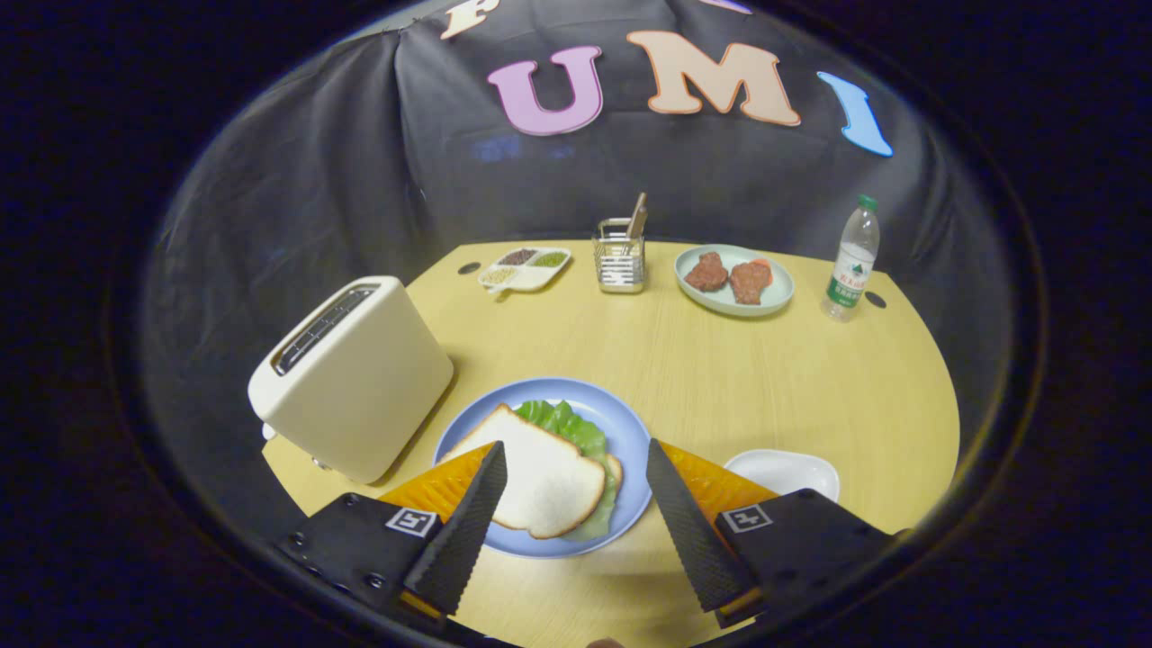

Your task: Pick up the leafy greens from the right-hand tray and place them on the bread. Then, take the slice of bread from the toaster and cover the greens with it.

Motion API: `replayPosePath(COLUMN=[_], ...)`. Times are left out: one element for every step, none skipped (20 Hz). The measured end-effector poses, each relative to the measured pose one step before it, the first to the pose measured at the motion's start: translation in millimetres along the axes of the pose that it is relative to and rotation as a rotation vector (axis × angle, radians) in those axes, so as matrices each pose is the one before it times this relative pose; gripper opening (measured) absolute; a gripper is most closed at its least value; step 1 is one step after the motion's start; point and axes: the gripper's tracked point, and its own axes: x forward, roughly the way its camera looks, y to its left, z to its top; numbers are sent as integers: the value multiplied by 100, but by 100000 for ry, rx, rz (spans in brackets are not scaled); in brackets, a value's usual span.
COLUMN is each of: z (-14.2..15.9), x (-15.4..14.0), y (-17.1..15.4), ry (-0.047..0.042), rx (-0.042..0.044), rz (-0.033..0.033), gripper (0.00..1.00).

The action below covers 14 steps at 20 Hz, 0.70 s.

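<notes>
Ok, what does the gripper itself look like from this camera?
The gripper has two long wedge-shaped fingers faced with black, finely ribbed pads. Behind each pad the finger body is translucent orange. Both fingers sit on black blocks fixed with dark screws, and each block carries a small white square tag with a black pattern. No cables are visible.

From my remote station: a pale wood-grain tabletop [702, 360] looks matt beside the smooth, satin cream toaster [355, 378]. Near that toaster, a glossy blue plate [621, 432]; beyond it, a shiny wire-metal utensil holder [619, 263]. The gripper's [576, 461] spread fingers [468, 531] wear rough, ribbed black pads.
</notes>
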Motion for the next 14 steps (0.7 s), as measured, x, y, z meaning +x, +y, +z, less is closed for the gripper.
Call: replayPosePath(z=[876,999,886,1058,1089,1300,1915,1561,1111,1365,1257,1098,1074,932], x=[-962,-957,-1040,-967,-1020,-1024,-547,-1009,-833,-841,-969,-890,-1032,-716], y=[-208,-113,-164,-190,-303,-394,-753,-630,-626,-788,-733,-801,-489,-683], ry=[-3765,-3959,-3884,-3752,-3716,-4024,-4159,-4079,-3198,-3206,-2916,-2576,-2488,-2301], rx=[-139,-241,-166,-159,118,352,495,257,42,-648,-705,-647,-237,-323], rz=[-90,221,1,-197,-520,-402,-866,-1171,-1419,-1594,-1640,-1539,-1141,-1329], gripper=[99,99,98,98,98,98,98,98,98,98,98,98,98,98])
